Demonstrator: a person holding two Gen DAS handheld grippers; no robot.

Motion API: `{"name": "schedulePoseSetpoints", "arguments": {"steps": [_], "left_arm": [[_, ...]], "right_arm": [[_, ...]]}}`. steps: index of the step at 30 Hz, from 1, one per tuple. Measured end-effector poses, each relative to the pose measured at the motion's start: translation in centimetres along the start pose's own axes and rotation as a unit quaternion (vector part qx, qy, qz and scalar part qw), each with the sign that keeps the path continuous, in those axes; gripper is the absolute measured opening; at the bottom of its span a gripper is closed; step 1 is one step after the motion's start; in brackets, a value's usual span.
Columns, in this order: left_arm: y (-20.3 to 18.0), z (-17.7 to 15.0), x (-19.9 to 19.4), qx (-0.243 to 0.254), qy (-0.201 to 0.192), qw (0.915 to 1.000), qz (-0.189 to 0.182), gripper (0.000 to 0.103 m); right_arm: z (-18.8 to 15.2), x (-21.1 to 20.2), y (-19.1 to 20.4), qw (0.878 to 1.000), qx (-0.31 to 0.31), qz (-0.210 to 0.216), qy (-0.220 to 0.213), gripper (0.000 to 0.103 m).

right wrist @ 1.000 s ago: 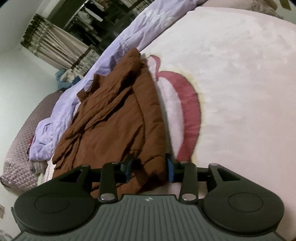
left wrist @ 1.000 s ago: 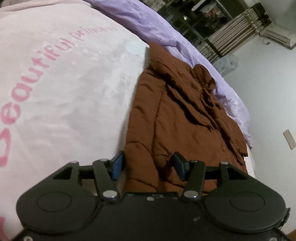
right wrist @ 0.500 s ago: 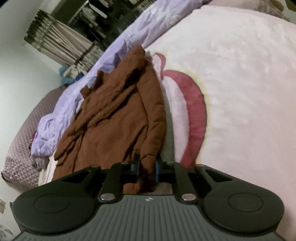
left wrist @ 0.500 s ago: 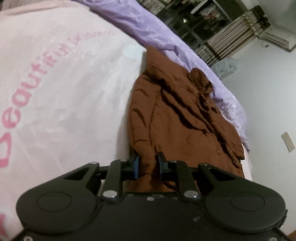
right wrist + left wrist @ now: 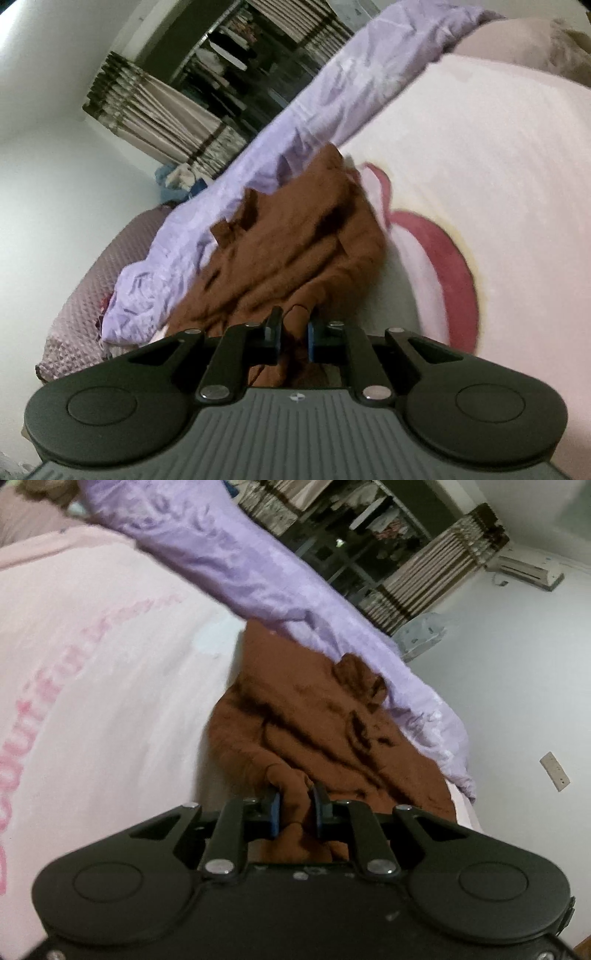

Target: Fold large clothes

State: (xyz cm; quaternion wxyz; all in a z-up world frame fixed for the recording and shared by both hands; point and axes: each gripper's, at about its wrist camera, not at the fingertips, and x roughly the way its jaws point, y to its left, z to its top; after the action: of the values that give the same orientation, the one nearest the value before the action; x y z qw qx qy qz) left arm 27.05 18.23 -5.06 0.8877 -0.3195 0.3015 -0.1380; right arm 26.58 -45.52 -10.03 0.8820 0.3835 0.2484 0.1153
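Both grippers' jaws, wide apart around the near hem a second ago, are now clenched on it, and the cloth has risen off the bed and bunched up toward the cameras. Between the blue pads of the left gripper (image 5: 295,806) sits a pinched fold of the crumpled rust-brown fabric garment (image 5: 314,716), at its near corner beside the pink side of the bed. Over at the right gripper (image 5: 293,326), the jaws are likewise shut on a fold of the same brown garment (image 5: 291,251) at its other near corner. From these two gripped folds the cloth slopes away, wrinkled, with its far end lying on the bed against the rumpled lilac quilt (image 5: 236,565). Under it spreads the pale pink plush blanket (image 5: 96,657), with pink lettering in the left view and a dark pink curved shape in the right view. Striped curtains (image 5: 436,579) hang by a dark window behind the bed.
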Motion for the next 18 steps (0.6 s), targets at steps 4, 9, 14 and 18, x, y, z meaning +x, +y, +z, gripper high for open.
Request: {"name": "schedulePoseSetpoints", "arguments": {"steps": [4, 9, 14, 18], "left_arm": [[-1.3, 2.7, 1.5, 0.016, -0.013, 0.9998, -0.003, 0.013], [-2.8, 7.1, 4.5, 0.031, -0.019, 0.9992, -0.015, 0.013], [-3.7, 11.9, 9.0, 0.043, -0.024, 0.9988, -0.006, 0.013], [-3.3, 15.0, 14.1, 0.045, -0.023, 0.9986, 0.015, 0.013]], "right_arm": [[2.9, 1.3, 1.3, 1.000, 0.005, 0.010, -0.022, 0.012], [7.6, 4.5, 3.1, 0.999, -0.006, 0.017, -0.029, 0.012], [12.5, 9.0, 4.3, 0.999, -0.006, 0.012, -0.035, 0.012], [16.1, 13.9, 3.7, 0.999, 0.002, -0.012, -0.038, 0.012]]}}
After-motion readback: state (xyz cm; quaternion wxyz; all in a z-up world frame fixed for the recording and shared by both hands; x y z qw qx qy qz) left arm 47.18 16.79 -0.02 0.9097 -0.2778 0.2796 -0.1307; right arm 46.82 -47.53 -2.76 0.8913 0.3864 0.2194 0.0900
